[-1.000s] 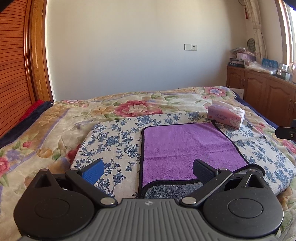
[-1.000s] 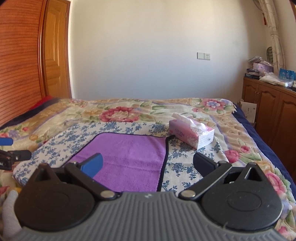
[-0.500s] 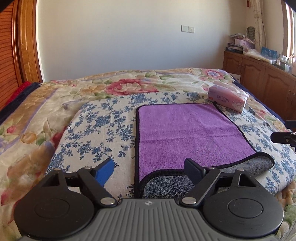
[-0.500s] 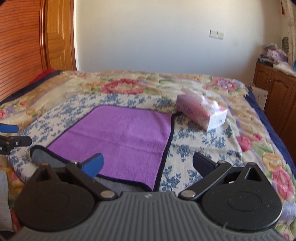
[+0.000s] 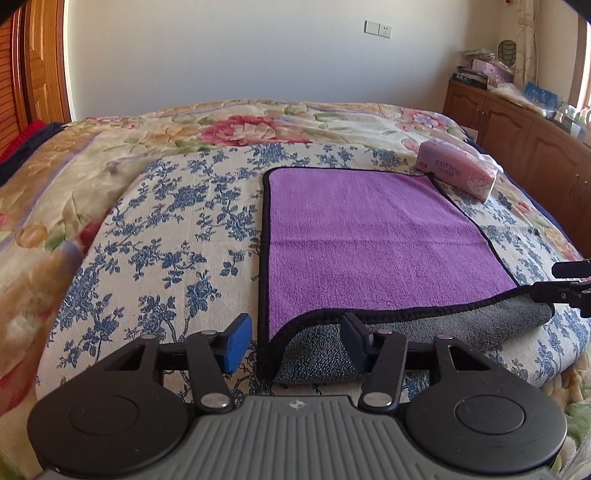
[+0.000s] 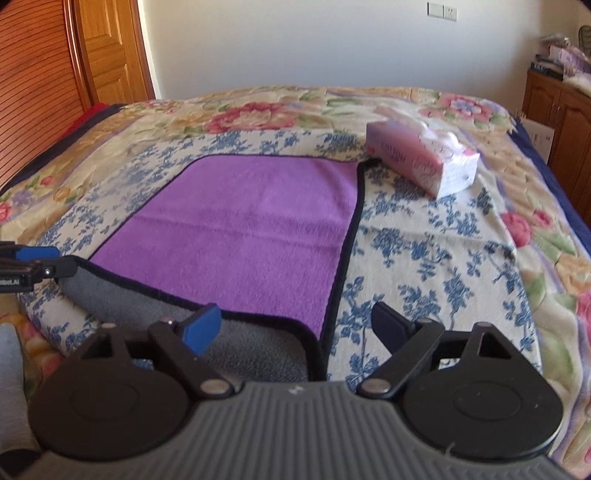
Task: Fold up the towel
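Floral bedspread (image 5: 177, 236), wood cabinets (image 5: 517, 125)

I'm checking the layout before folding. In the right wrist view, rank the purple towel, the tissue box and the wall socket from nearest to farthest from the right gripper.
1. Purple towel: its near right corner lies between the open right gripper fingers.
2. Tissue box: beyond the towel's far right corner.
3. Wall socket: on the back wall.

Tissue box (image 5: 458, 170), floral bedspread (image 5: 147, 236), wood cabinet (image 5: 517, 129)
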Available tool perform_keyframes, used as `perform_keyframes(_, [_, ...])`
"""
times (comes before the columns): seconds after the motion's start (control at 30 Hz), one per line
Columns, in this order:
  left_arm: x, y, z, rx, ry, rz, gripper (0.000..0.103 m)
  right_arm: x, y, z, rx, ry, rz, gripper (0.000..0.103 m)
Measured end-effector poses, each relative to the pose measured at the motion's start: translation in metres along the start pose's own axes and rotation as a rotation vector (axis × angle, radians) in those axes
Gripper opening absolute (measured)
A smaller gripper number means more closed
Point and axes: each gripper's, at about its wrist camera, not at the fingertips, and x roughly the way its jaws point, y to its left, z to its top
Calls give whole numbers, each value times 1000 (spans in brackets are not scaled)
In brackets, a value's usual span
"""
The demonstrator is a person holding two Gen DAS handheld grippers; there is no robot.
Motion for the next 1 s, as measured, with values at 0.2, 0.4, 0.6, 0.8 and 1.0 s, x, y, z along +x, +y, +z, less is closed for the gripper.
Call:
perform_keyframes(0.2, [3, 2, -2, -16, 19, -10, 49, 7, -3, -1, 23, 48, 35, 82])
perform_keyframes(0.4, [7, 2, -5, -21, 44, -2, 46, 11, -2, -4, 30, 80, 51, 75])
perform_keyframes(0.6, [8, 3, -7, -25, 50, 2, 38, 9, -2, -4, 29, 89, 80, 62])
perform_keyframes(0.8, [9, 3, -7, -30, 51, 6, 30, 10, -1, -4, 27, 99, 83, 48])
perform_keyframes(1.0, [7, 3, -7, -25, 41, 9, 26, 9, 0, -4, 13, 97, 89, 32])
